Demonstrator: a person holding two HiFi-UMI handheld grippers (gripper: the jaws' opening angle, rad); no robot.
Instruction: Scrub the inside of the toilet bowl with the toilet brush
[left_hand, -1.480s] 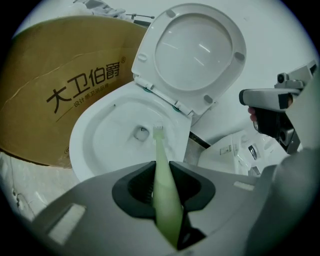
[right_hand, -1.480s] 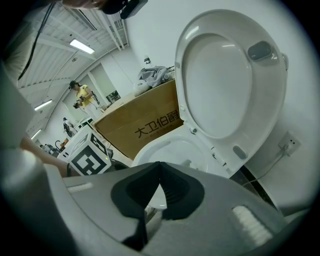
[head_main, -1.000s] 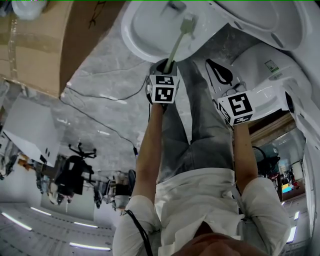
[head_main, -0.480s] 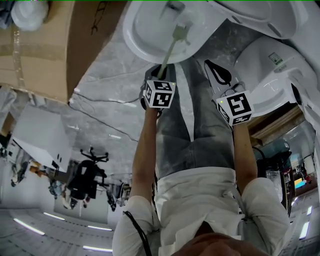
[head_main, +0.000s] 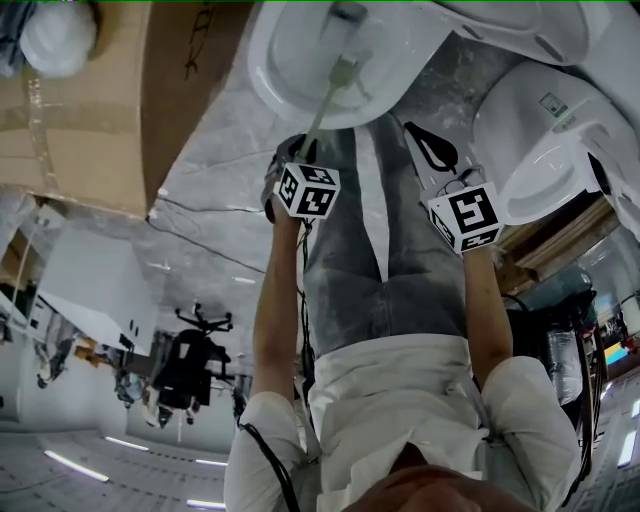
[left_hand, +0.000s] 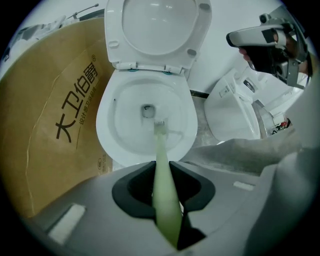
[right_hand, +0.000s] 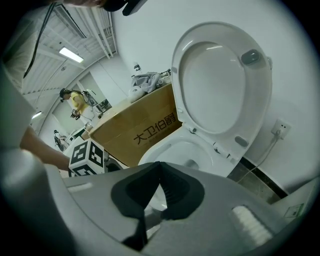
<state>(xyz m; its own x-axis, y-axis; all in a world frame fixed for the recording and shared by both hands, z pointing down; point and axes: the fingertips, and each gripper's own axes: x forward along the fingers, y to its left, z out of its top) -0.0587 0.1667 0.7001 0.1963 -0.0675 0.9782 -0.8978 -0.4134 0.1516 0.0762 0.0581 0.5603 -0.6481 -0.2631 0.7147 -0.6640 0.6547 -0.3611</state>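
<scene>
My left claw (left_hand: 162, 192) is pinching the pale green handle of the toilet brush (left_hand: 161, 165), the two dark pads closed on it from either side, and the handle runs straight ahead from the jaws, out over the near rim. The bristle head sits down inside the toilet bowl (left_hand: 107, 127), low on the white inner wall and just beside the drain hole (left_hand: 147, 110); I cannot tell whether the bristles are pressed against the porcelain. The seat and lid (left_hand: 157, 27) stand upright behind the bowl. My right claw (right_hand: 159, 167) is pressed together at the tips with nothing between its pads, and it hangs off to the right of the bowl, well apart from the brush. In the right gripper view the marker cube (right_hand: 87, 157) of my left claw shows at the lower left, in front of the bowl. A large cardboard box (left_hand: 55, 130) with black printed characters stands just beside the toilet on its left. On the right, near the bowl, is a second white toilet (left_hand: 237, 117). The floor (head_main: 220, 180) around them is grey and veined like stone.
</scene>
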